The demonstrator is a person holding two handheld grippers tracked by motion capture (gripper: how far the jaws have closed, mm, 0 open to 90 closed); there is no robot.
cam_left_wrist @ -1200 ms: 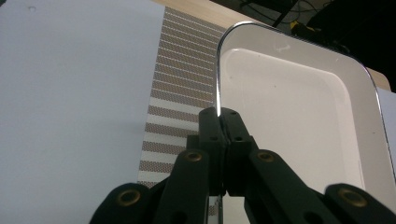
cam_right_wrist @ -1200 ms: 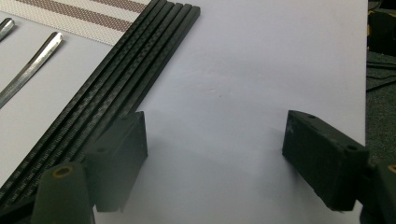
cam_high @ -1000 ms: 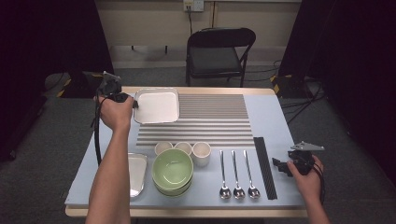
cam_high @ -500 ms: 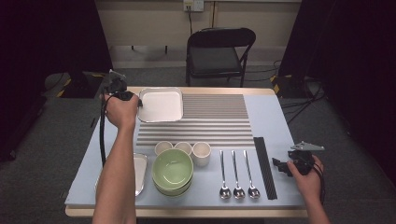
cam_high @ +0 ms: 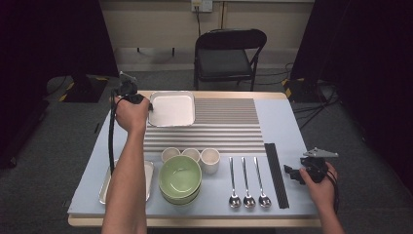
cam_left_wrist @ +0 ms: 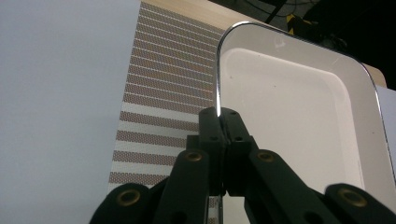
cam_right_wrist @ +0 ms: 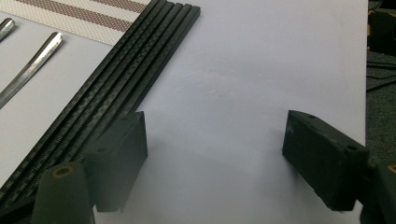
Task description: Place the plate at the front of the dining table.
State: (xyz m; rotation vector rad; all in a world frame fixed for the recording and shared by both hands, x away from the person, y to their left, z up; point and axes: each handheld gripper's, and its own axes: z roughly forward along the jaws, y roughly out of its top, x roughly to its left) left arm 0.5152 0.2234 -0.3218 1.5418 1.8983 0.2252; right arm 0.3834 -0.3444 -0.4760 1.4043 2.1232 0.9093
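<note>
I work at the counter (cam_high: 282, 126), a pale blue top with a striped mat (cam_high: 229, 124) lying in the middle of it. On the far left corner of the mat sits the white tray (cam_high: 171, 109) with a metal rim, and this is the thing I handle now. My left tongs (cam_high: 146, 105) are closed tight on the left rim of this tray; in the left gripper view the two pads meet on the thin edge (cam_left_wrist: 217, 100). My right tongs (cam_right_wrist: 215, 158) stand wide open and hold nothing; they rest low over the bare counter near the right edge, just beside the black chopsticks (cam_right_wrist: 116, 79).

To do this step well, I think I must keep the grip firm and move the tray level. The hold is on one thin edge only, so the tray could tip or twist out of the pads if I lift fast. A slow slide along the mat seems safer than a high lift.

The high view gives me the whole layout: the green bowls (cam_high: 180, 176), three small cups (cam_high: 191, 157), three spoons (cam_high: 248, 183) and a second metal tray (cam_high: 148, 178) under my left forearm. The left gripper view gives what the high view cannot: the exact bite on the rim. The right gripper view shows clearly the free space between the open pads.
</note>
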